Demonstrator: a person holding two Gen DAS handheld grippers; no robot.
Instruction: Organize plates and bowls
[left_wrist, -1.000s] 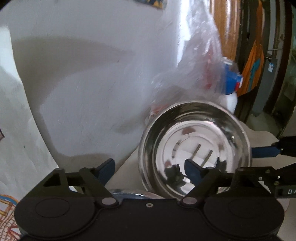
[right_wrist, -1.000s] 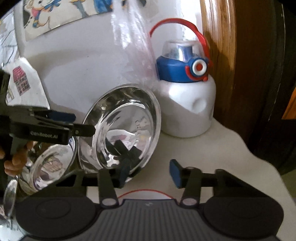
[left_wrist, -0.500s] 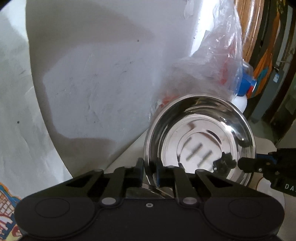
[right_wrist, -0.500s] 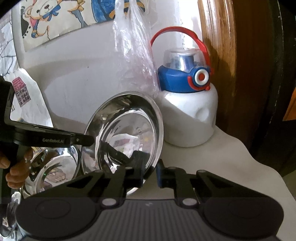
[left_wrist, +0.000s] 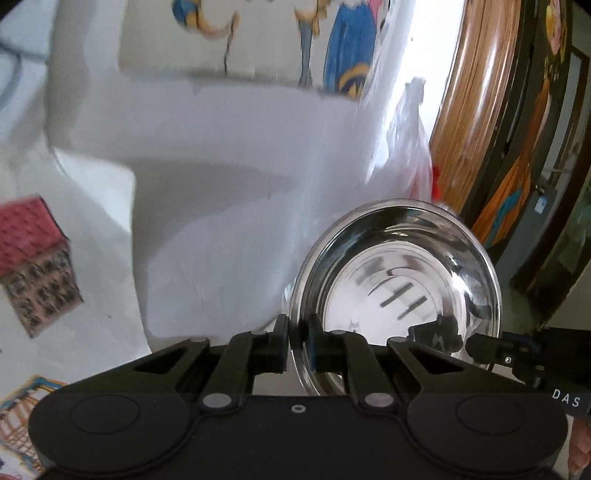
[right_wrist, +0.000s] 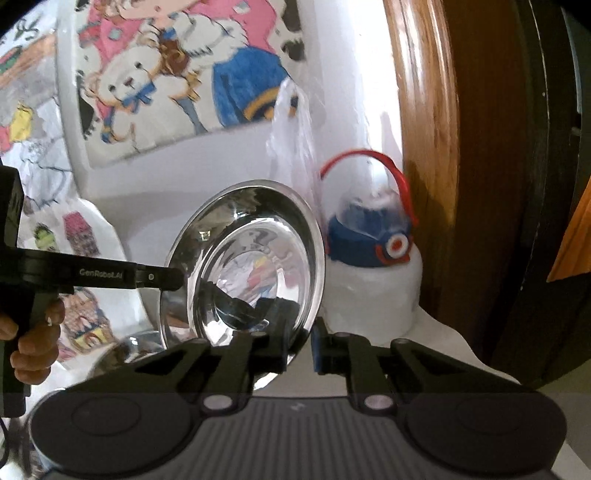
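A shiny steel bowl (left_wrist: 399, 280) stands tilted on edge in the air, its hollow facing the left wrist view. My left gripper (left_wrist: 297, 332) is shut on its near rim. My right gripper (left_wrist: 476, 343) comes in from the right and pinches the opposite rim. In the right wrist view the same bowl (right_wrist: 251, 258) shows its inside, with my right gripper (right_wrist: 299, 339) shut on the lower right rim and the left gripper (right_wrist: 173, 278) clamped on the left rim. A second steel dish (right_wrist: 125, 345) lies below at the left, mostly hidden.
A white water bottle (right_wrist: 373, 258) with a blue lid and red handle stands just right of the bowl. A clear plastic bag (right_wrist: 295, 147) hangs behind it. A wooden door frame (right_wrist: 424, 147) rises at the right. A hand (right_wrist: 33, 343) holds the left gripper's handle. Drawings cover the white wall.
Both grippers went from open to shut on opposite rims of the steel bowl. Since then they have risen with it, and the wall drawings have come into view.
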